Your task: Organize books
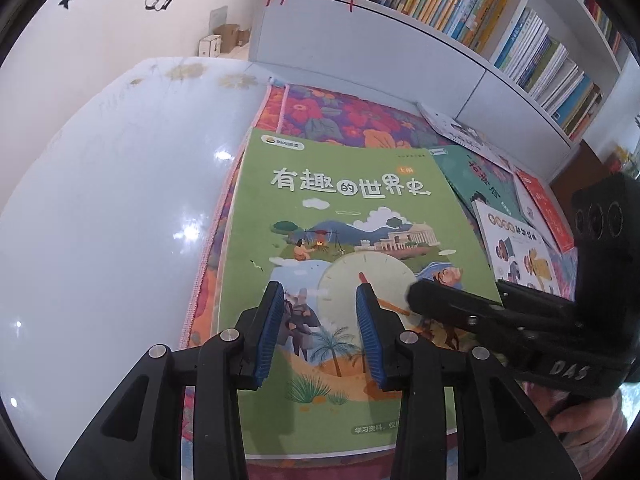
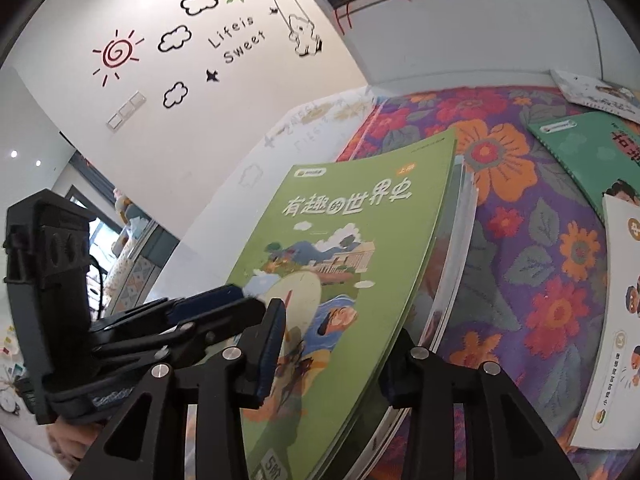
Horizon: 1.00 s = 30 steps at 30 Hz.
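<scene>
A green picture book [image 1: 340, 220] [image 2: 352, 260] tops a thin stack on the floral cloth [image 1: 340, 116]. In the right wrist view my right gripper [image 2: 340, 320] straddles the stack's near edge. One pad lies on the cover, the other finger sits underneath, and that side is raised off the cloth. The left wrist view shows the right gripper [image 1: 424, 300] at the book's right corner. My left gripper [image 1: 320, 286] hovers over the cover's lower half, blue pads apart with nothing between them. Its tip [image 2: 244, 296] is at the cover's left edge.
More books lie on the cloth to the right: a teal one [image 1: 480, 184], a white one [image 1: 516, 248], a red one [image 1: 544, 208] and a pale one [image 1: 460, 128] at the back. A full white bookshelf [image 1: 480, 20] stands behind. A glossy white tabletop [image 1: 120, 200] extends left.
</scene>
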Each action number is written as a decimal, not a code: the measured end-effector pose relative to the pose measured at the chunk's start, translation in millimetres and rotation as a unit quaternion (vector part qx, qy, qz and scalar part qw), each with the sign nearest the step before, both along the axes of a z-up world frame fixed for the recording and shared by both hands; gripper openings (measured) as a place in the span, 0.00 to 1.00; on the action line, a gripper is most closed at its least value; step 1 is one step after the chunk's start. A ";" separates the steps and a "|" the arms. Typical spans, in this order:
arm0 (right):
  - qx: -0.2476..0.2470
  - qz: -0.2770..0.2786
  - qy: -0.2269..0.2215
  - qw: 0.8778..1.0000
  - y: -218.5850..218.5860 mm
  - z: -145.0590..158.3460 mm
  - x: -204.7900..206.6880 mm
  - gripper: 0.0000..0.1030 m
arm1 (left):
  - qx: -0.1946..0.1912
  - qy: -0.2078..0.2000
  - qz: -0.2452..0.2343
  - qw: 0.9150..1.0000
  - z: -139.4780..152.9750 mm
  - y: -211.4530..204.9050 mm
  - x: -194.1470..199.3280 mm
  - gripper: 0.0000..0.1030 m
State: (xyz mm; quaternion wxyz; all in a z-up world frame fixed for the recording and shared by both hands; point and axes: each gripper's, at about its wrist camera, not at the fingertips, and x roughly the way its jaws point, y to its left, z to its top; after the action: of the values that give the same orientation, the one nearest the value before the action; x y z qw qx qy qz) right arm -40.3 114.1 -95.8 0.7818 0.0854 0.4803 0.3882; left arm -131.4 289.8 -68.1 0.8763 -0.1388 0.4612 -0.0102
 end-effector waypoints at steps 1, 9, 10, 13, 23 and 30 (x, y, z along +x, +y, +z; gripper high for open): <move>-0.003 0.002 0.008 1.000 -2.2 0.7 0.9 0.38 | 0.003 -0.001 -0.001 1.000 0.1 -0.7 -0.3 0.34; -0.068 -0.008 -0.039 0.997 -44.8 15.6 -3.7 0.38 | 0.027 0.002 0.015 1.000 1.7 -9.0 0.8 0.34; -0.070 -0.011 -0.043 0.997 -52.8 18.7 -2.6 0.38 | 0.035 0.005 0.017 0.999 2.4 -11.5 1.3 0.34; -0.066 -0.025 -0.049 0.996 -83.3 28.4 7.3 0.38 | 0.032 0.008 0.017 0.999 5.6 -19.6 0.9 0.34; -0.075 -0.072 -0.041 0.994 -194.2 26.6 100.5 0.38 | 0.000 -0.023 -0.083 0.996 35.9 -125.8 -15.5 0.34; -0.094 -0.083 -0.033 0.992 -243.5 -4.5 149.9 0.38 | -0.037 0.032 -0.154 0.987 -5.5 -228.3 -1.9 0.34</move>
State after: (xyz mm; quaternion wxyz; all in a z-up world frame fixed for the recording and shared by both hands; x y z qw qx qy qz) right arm 109.6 -129.4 -100.2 0.8314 0.0383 0.4800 0.2774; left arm -133.3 61.4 -73.5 0.8434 -0.0988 0.5042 -0.1573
